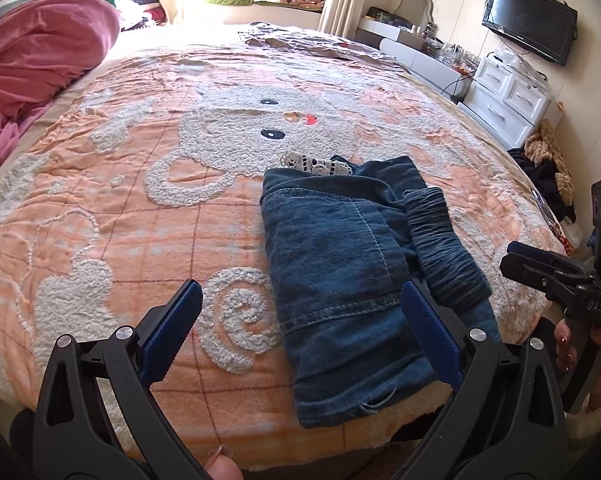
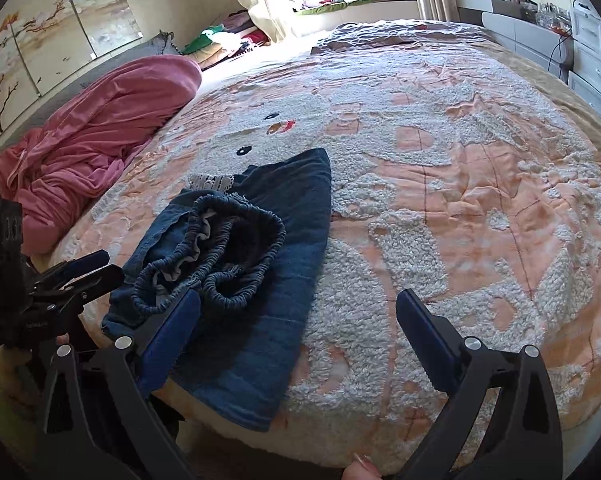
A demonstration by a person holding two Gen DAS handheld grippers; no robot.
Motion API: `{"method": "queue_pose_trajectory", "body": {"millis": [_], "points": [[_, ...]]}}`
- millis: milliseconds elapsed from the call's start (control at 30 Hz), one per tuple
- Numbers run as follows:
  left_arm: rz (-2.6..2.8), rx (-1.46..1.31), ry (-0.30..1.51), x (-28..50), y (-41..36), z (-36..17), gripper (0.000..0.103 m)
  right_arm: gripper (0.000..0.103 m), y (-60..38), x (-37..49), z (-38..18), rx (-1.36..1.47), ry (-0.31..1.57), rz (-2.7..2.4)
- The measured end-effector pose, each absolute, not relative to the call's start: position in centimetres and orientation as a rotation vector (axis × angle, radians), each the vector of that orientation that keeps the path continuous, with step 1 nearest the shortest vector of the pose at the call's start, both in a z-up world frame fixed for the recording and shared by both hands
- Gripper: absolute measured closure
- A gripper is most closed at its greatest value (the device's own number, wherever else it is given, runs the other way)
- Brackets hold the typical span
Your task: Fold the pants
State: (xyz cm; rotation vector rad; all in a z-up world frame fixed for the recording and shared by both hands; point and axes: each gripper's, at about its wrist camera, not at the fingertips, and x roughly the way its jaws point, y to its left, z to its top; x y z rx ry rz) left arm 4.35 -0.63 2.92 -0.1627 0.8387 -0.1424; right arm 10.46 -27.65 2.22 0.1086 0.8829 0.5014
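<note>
Near the bed's front edge, the folded pants (image 1: 340,280) are lying on the orange blanket (image 1: 140,220); you are holding both the left tool (image 1: 300,332) and the right tool (image 2: 296,340) spread, gripping nothing. A pink quilt (image 2: 92,140) is sitting well apart.

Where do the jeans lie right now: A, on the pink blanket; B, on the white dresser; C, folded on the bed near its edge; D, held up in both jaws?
C: the jeans lie in a folded bundle on the bed near its edge, with both sets of jaws open and holding nothing.
</note>
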Motion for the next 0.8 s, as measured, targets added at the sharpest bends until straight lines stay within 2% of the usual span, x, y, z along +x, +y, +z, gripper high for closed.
{"method": "queue_pose_trajectory", "body": {"millis": [200,267,433,800], "points": [[-0.151,-0.17,0.863,5.4,-1.0,1.9,0.01,0.007,-27.0,12.0,0.9,0.118,0.912,0.515],[-0.148,-0.157,0.867,5.8,-1.3,1.6,0.01,0.022,-26.9,12.4,0.7,0.138,0.911,0.536],[-0.153,-0.158,0.885,6.5,-1.6,0.4,0.01,0.028,-26.6,13.6,0.2,0.189,0.935,0.575],[-0.189,-0.158,0.899,6.8,-2.0,-0.4,0.01,0.032,-28.0,15.5,-0.5,0.327,0.969,0.601]]}}
